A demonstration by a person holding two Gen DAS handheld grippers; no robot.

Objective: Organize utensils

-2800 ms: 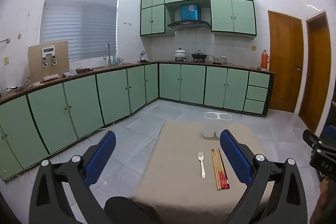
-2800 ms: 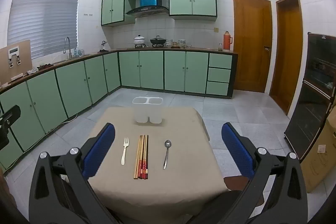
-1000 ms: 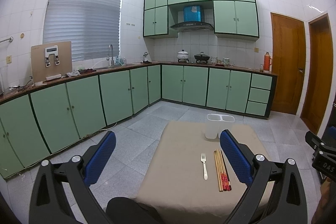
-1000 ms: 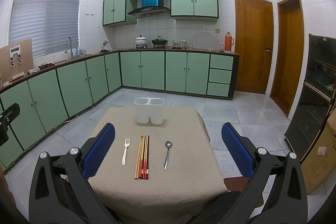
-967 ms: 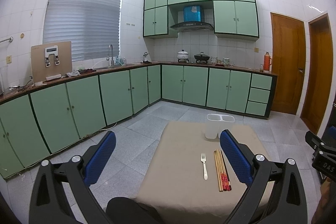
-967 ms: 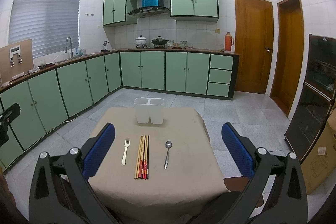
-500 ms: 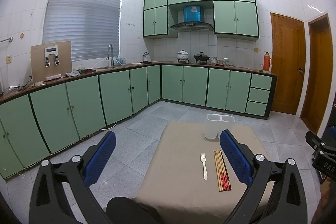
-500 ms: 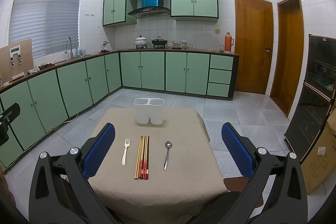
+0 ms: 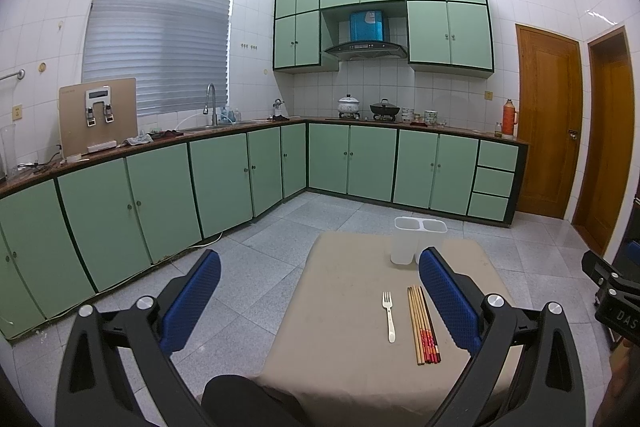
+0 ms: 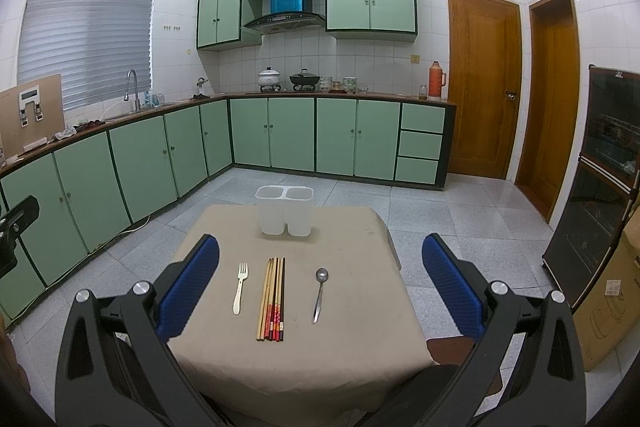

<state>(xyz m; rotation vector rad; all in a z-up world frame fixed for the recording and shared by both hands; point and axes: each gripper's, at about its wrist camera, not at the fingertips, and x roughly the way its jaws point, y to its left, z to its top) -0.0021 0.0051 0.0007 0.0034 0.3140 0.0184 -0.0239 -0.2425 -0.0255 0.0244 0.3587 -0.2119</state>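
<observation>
I hold both tongs above the near edge of a small table draped in a beige cloth, and neither one touches anything. My right gripper has its blue-padded fingers spread wide apart, with nothing between them but the view down onto the table. My left gripper is spread just as wide and sits further left, so that its left finger hangs over the grey tiled floor and only its right finger reaches over the cloth. On the table, three kinds of utensils lie in a row, all pointing away from me. The white fork is at the left, tines toward the far side. Just right of it lies a bundle of chopsticks, pale wooden ones on the left and darker ones with red patterned ends on the right, packed side by side and touching. Right of those, and apart from them, lies a metal spoon with its bowl toward the far side. At the far edge of the table stands a white utensil holder with two compartments side by side, upright, and both look empty from here. In the left view my right finger hides the spoon and part of the holder. Green cabinets line the far and left walls.
</observation>
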